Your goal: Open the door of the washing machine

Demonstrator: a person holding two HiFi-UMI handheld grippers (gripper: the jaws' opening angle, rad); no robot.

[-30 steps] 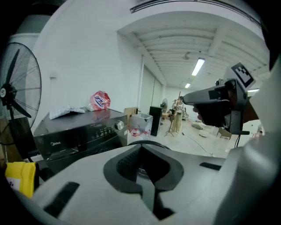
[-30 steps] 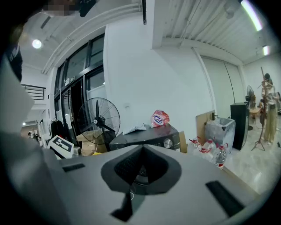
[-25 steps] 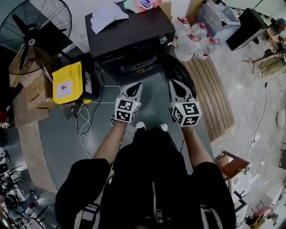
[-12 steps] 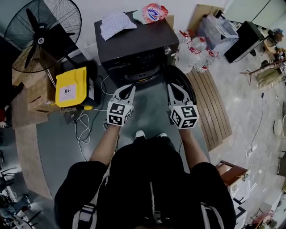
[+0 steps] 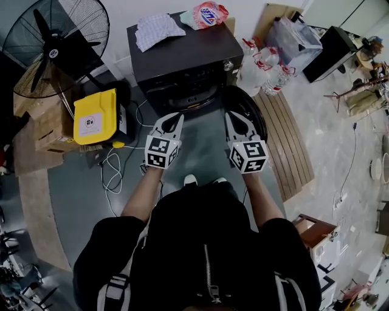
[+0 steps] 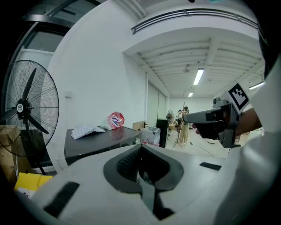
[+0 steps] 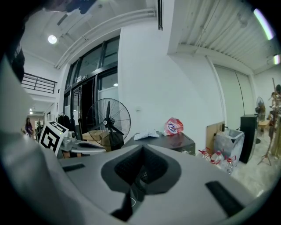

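Observation:
The black front-loading washing machine (image 5: pixel 182 54) stands ahead of me, its round door (image 5: pixel 246 112) swung out to the right and the drum opening (image 5: pixel 185 91) showing. My left gripper (image 5: pixel 177 116) and right gripper (image 5: pixel 229 116) hover side by side just in front of the machine, touching nothing. Both are shut and empty. The left gripper view looks over shut jaws (image 6: pixel 141 147) at the machine's top (image 6: pixel 101 138), with the right gripper (image 6: pixel 193 116) at the right. Over its own shut jaws (image 7: pixel 141 149), the right gripper view shows the machine (image 7: pixel 162 143) and the left gripper (image 7: pixel 88 147).
A checked cloth (image 5: pixel 155 27) and a detergent bag (image 5: pixel 209 13) lie on the machine. A standing fan (image 5: pixel 55 45), cardboard boxes, a yellow case (image 5: pixel 94 116) and loose cables (image 5: pixel 115 170) are at the left. Water bottles (image 5: pixel 261 67) and a wooden slatted board (image 5: pixel 289 140) are at the right.
Both grippers have drawn back a little from the machine and risen, still shut. In the last half second they have hardly moved.

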